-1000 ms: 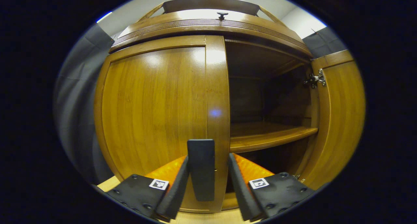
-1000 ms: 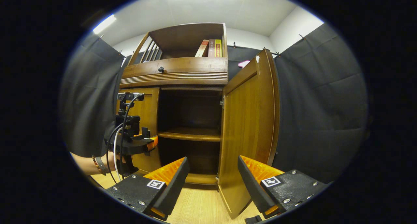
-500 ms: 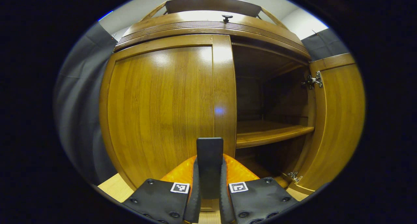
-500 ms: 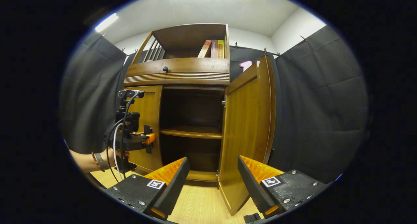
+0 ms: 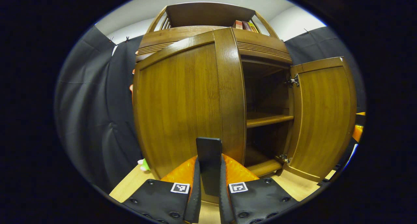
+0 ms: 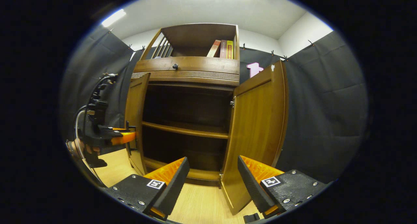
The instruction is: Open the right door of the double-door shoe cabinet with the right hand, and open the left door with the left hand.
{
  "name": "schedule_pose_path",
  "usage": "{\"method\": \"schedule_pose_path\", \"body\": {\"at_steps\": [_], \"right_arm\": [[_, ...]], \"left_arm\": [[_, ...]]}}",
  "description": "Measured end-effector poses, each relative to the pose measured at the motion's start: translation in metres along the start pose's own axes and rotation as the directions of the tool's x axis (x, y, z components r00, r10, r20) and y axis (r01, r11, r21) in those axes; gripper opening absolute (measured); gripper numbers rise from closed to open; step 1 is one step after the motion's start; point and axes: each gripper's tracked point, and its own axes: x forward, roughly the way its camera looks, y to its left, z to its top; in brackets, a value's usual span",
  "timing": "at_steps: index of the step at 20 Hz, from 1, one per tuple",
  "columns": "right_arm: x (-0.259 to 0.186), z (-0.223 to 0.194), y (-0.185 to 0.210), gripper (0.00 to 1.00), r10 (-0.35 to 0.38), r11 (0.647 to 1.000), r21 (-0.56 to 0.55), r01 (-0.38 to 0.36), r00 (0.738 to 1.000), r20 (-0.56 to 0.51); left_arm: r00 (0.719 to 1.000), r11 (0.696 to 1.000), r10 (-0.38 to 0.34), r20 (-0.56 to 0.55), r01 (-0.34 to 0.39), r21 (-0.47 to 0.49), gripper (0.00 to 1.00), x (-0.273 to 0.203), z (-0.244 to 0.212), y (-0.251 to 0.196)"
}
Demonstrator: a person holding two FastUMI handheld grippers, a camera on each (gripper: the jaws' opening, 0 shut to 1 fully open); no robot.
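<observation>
While the left gripper [image 5: 208,185] has its fingers closed on the dark flat handle [image 5: 208,152] at the free edge of the left door [image 5: 182,103], the step in hand looks like the swing-out. The door stands partly open, angled off the cabinet front. To do it well: pull along the hinge arc, not straight back, and keep the grip square on the handle so it doesn't slip out between the fingers. In the right gripper view that gripper [image 6: 122,137] sits at the door's [image 6: 135,119] edge, a hand behind it.

The right gripper [image 6: 211,181] is wide open and holds nothing. The right door [image 6: 257,132] stands just ahead and to the right of its fingers, swung well out — that half looks done. Keep it back from the left door's path.

Shoe cabinet [image 6: 189,74] contents: ahead of the right gripper, between the two doors, the interior is dark with one shelf [image 6: 185,130] across the middle. No shoes that I can make out on it or below — too dim to be sure. Above, the open top compartment holds a few books [image 6: 224,49] leaning at its right end.
</observation>
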Motion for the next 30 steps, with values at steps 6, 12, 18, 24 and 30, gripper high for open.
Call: {"method": "schedule_pose_path", "body": {"at_steps": [6,12,18,24,30], "right_arm": [[0.009,0.011,0.029,0.92,0.061,0.997,0.038,-0.062,0.998,0.022],[0.014,0.009,0.053,0.92,0.086,0.996,0.034,-0.086,0.996,0.002],[0.010,0.014,0.067,0.92,0.057,0.998,0.015,-0.057,0.998,0.002],[0.006,0.019,0.091,0.92,0.039,0.999,0.012,-0.039,0.999,0.005],[0.005,0.024,0.109,1.00,0.024,1.000,-0.007,-0.024,1.000,0.016]], "left_arm": [[0.997,0.997,0.079,0.002,-0.079,-0.002,0.29,-0.059,-0.004,0.058],[0.990,0.990,0.143,0.018,-0.143,-0.004,0.17,-0.088,-0.006,0.121],[0.991,0.992,0.129,0.029,-0.129,-0.009,0.07,-0.098,-0.006,0.177],[0.998,1.000,-0.001,0.056,0.000,0.002,0.02,-0.099,-0.007,0.210],[0.990,0.992,-0.123,0.072,0.122,0.017,0.17,-0.098,-0.011,0.228]]}}
